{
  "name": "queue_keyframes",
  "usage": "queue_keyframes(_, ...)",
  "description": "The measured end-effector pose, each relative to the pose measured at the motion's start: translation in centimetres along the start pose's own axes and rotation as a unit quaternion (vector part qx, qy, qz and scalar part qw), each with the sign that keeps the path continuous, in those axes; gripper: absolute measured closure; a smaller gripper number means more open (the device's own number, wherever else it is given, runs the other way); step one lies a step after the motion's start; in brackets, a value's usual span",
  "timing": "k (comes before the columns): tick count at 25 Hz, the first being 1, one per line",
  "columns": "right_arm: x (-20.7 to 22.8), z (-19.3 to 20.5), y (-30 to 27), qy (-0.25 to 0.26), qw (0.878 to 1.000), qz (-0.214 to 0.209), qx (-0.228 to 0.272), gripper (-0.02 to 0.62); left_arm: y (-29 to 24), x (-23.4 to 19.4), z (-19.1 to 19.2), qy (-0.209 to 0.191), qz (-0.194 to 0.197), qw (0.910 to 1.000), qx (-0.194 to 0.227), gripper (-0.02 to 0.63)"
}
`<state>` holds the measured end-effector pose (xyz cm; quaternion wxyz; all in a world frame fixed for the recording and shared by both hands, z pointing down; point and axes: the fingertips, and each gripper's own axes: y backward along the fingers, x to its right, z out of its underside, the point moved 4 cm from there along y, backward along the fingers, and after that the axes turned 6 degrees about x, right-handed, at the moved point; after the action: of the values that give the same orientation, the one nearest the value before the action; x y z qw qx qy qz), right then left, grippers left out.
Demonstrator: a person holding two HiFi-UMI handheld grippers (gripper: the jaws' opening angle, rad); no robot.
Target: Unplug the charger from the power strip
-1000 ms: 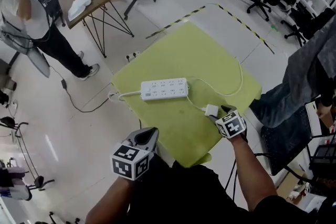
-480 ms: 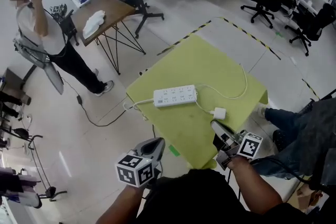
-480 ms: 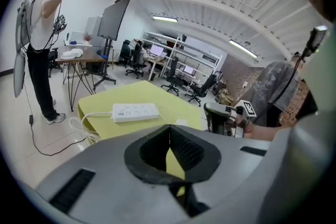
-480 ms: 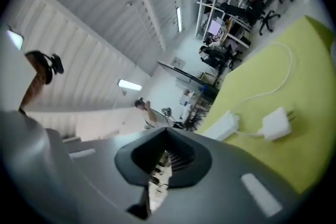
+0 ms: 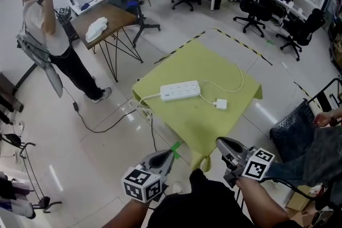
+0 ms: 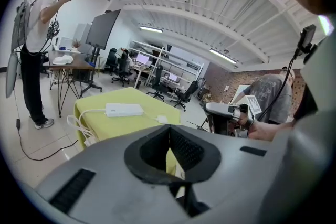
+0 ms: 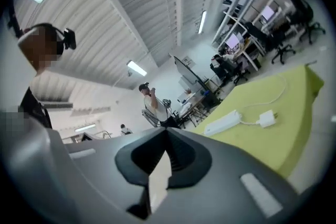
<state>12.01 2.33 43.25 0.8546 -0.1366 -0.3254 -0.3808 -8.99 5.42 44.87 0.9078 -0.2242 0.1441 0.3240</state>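
Left tongs (image 5: pixel 164 156) and right tongs (image 5: pixel 223 143) are shown closed together, empty. The charger (image 5: pixel 220 104) is seen well beyond them on the desk (image 5: pixel 192 121), apart from the power strip (image 5: pixel 180 91); its prongs (image 7: pixel 273 113) are resolved only in the right gripper view.

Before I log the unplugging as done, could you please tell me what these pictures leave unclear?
Power strip: its switch and sockets are too small to read in any view.
Power strip's cord: it drops over the table edge in the head view, far end hidden.
Charger: where its thin cable ends is too small to trace in the head view.
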Motion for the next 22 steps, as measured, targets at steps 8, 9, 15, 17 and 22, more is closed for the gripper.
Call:
queue_keyframes(8, -5.0, 1.7, 7.7, 0.093, 0.992, 0.074, -0.043, 0.595, 2.3, 4.2, 3.3, 0.02, 0.039, 0.999, 0.006, 0.598)
queue_keyframes(9, -5.2, 1.7, 8.4, 0.106, 0.99, 0.079, -0.047, 0.595, 2.6, 5.0, 3.4, 0.014, 0.041, 0.999, 0.006, 0.598)
queue_keyframes(15, -5.8, 1.9, 9.6, 0.17, 0.98, 0.066, -0.078, 0.595, 3.6, 6.4, 4.0, -0.002, 0.007, 0.9999, 0.014, 0.598)
queue_keyframes(17, -5.7, 1.8, 10.1, 0.182, 0.977, 0.061, -0.091, 0.595, 3.9, 7.0, 4.2, 0.012, -0.01, 0.9997, 0.02, 0.598)
queue_keyframes(22, -5.1, 1.1, 12.2, 0.195, 0.975, 0.053, -0.097, 0.595, 3.6, 10.1, 5.7, 0.008, -0.019, 0.9997, 0.011, 0.598)
